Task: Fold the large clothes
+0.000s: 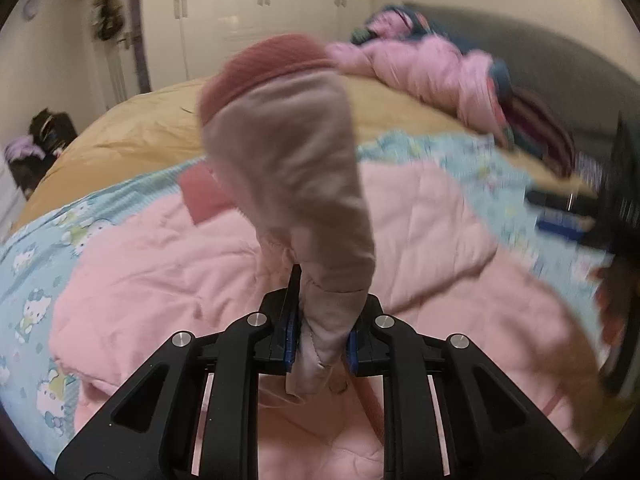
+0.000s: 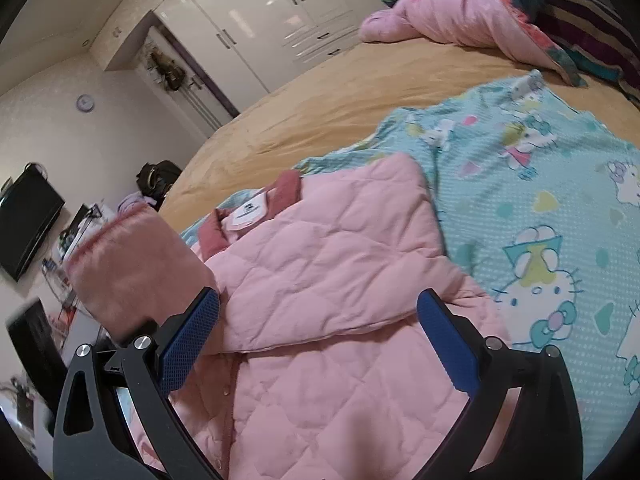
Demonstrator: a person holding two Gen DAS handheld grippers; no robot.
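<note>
Both views are lit by soft, warm indoor light, rather dim, with only weak shadows. The glossy wardrobe doors (image 2: 256, 12) show white glare spots. The left wrist view is strongly smeared by motion blur, most of all at its right side. The right wrist view is sharper. Fisheye distortion bends the bed (image 2: 304, 112) and walls, and the corners are black.

A home bedroom: a wide bed (image 2: 320, 120) with a cartoon blanket (image 2: 540, 208), white wardrobes (image 2: 256, 12) and a wall television (image 2: 24, 220)
</note>
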